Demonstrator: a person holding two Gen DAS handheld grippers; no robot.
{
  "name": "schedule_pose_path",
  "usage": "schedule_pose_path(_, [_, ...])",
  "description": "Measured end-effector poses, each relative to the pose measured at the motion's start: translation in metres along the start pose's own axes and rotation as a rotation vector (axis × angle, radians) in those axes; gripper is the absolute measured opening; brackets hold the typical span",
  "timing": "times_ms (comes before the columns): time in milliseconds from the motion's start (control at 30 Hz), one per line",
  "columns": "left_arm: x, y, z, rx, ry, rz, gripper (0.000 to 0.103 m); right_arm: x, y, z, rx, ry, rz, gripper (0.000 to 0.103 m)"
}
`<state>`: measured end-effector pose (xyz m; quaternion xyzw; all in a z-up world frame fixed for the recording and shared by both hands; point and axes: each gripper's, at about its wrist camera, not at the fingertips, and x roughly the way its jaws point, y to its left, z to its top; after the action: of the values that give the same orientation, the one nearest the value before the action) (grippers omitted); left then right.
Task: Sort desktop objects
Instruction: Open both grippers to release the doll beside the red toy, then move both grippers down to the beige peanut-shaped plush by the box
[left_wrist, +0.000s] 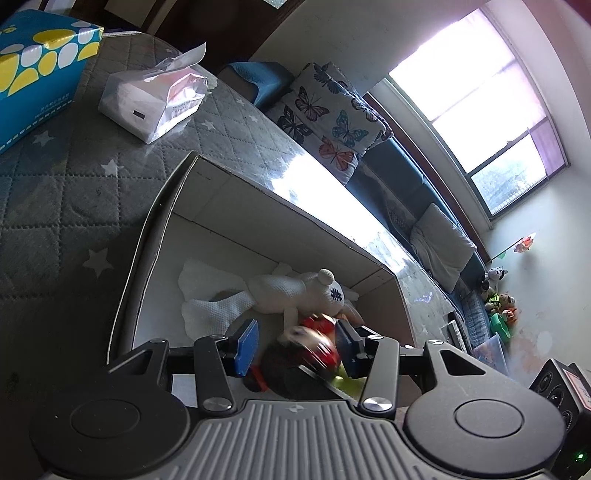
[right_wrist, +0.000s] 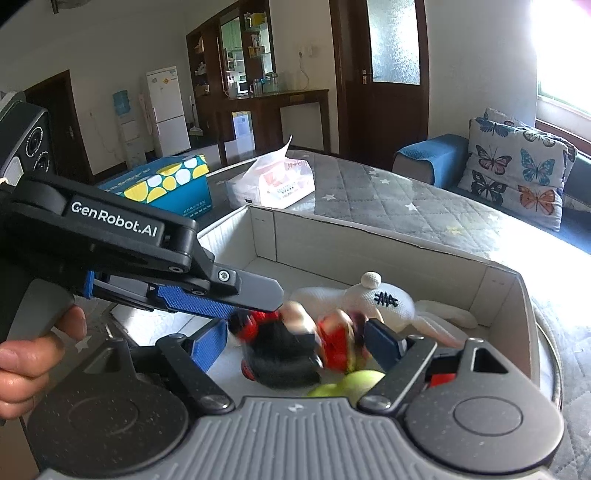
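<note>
A blurred doll (left_wrist: 306, 350) in red with black hair hangs over the open cardboard box (left_wrist: 147, 258), loose between the blue pads of my left gripper (left_wrist: 297, 345), which is open. In the right wrist view the same doll (right_wrist: 295, 339) lies between the spread fingers of my right gripper (right_wrist: 295, 345), also open, pads apart from it. The left gripper (right_wrist: 255, 295) reaches in from the left, held by a hand (right_wrist: 33, 354). A white plush toy (left_wrist: 295, 291) lies on the box floor behind the doll. A yellow-green ball (right_wrist: 354, 382) sits under the doll.
The box (right_wrist: 369, 251) stands on a grey quilted star-pattern cover (left_wrist: 55, 184). A blue dotted tissue carton (left_wrist: 33, 66) and a white tissue pack (left_wrist: 151, 103) lie beyond it. A butterfly cushion (left_wrist: 328, 110) and a sofa line the window side.
</note>
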<state>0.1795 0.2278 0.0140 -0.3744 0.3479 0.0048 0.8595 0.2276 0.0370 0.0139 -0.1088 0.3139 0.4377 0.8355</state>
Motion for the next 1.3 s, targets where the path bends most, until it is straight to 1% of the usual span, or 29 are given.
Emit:
schedule_pose_path(433, [-0.019,-0.014,-0.015,0.021,-0.02,-0.018,0.049,-0.026,0.008,-0.005,-0.002,-0.044,-0.004,0.085])
schedule_pose_path(533, [-0.024,-0.018,-0.02,0.031,-0.026,-0.021,0.049,-0.035,0.01,-0.009,-0.006,-0.06,-0.009,0.088])
schedule_pose_path(933, [-0.042,-0.032,-0.049,0.068,-0.033,-0.028,0.049,-0.073,0.019,-0.034,-0.011,-0.11,-0.014,0.088])
schedule_pose_path(1100, [-0.047,-0.035,-0.063,0.073,-0.031,-0.036,0.049,-0.083,0.022,-0.048,-0.015,-0.112,-0.014,0.088])
schedule_pose_path(1300, [-0.051,-0.039,-0.077,0.106,-0.024,-0.015,0.049,-0.087,0.024,-0.06,-0.002,-0.103,-0.008,0.088])
